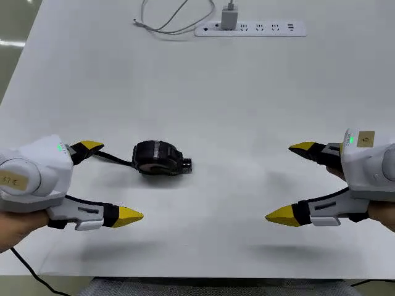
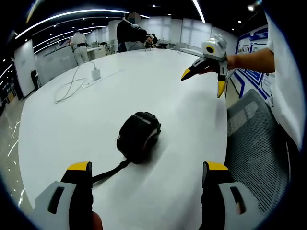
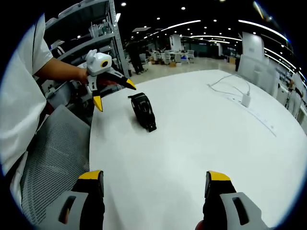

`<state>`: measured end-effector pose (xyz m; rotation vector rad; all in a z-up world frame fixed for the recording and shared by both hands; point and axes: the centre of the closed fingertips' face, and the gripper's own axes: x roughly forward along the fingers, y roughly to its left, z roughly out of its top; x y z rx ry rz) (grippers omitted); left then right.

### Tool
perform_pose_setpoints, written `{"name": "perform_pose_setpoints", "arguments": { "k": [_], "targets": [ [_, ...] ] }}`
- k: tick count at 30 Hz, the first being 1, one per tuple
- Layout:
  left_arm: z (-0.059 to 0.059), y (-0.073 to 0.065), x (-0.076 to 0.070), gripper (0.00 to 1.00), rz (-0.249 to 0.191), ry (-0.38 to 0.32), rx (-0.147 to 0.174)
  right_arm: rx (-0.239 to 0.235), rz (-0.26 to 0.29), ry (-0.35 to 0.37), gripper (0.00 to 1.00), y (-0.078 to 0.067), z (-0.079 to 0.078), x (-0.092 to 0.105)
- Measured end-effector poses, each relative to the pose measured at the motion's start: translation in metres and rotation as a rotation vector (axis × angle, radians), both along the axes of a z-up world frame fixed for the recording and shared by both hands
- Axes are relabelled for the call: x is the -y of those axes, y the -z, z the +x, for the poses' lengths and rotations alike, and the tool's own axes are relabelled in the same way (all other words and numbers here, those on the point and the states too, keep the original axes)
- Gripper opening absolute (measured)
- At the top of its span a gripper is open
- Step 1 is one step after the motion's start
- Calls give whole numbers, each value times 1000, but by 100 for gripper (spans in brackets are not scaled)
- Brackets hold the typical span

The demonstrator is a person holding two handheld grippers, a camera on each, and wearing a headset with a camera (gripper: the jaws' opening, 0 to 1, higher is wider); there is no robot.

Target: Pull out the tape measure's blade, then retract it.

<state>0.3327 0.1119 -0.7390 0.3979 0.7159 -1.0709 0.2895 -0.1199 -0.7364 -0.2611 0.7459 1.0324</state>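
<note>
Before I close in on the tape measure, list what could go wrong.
1. The tape measure lies loose on the smooth table; the left tongs and right tongs are both open and clear of it. Pulling the blade without pinning the case would likely drag it.
2. Its strap trails toward the left tongs and could snag.
3. The blade tip is small; wide tongs may slip off.

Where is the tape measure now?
In the head view, the tape measure lies on the table, left of centre, just ahead of the left tool.
</note>
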Motion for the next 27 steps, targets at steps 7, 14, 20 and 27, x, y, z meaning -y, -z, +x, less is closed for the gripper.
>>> {"name": "perform_pose_setpoints", "arguments": {
  "k": [7, 14, 20, 27],
  "targets": [
    [5, 5, 1, 87, 22, 29, -13, -4, -3, -16, 85, 3, 4, -2],
    [10, 9, 3, 82, 47, 70, -11, -5, -12, -33, 84, 5, 9, -7],
    [16, 13, 6, 76, 77, 116, -2, -2, -15, -47, 84, 6, 15, -11],
    [20, 20, 10, 72, 104, 171, -9, -5, -25, -70, 84, 11, 19, -13]
  ]
}}
